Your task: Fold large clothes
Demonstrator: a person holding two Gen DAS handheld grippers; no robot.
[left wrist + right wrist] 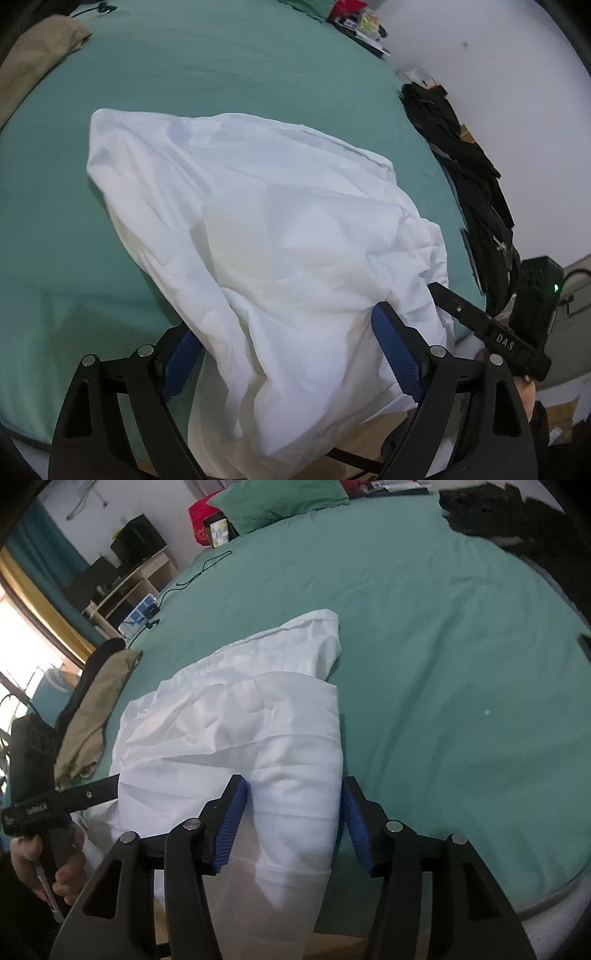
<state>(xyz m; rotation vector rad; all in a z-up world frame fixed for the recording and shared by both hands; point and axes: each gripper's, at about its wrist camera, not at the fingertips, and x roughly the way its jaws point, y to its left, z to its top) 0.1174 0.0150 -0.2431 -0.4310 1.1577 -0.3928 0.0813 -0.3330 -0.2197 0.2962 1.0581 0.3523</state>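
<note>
A large white garment (258,229) lies partly folded on the green bed, its near end hanging over the front edge. It also shows in the right wrist view (236,731). My left gripper (284,339) is open, its blue pads on either side of the cloth's near end. My right gripper (293,812) is open too, with a fold of the white cloth between its blue pads (232,819). The right gripper's body (487,328) shows at the cloth's right edge in the left wrist view. The left gripper's body (62,801) shows at the cloth's left edge.
The green bed sheet (443,646) spreads wide beyond the cloth. A tan garment (96,709) lies at the bed's left edge, a black garment (469,177) at the right edge. A green pillow (277,502) and a black cable (192,572) lie at the far end.
</note>
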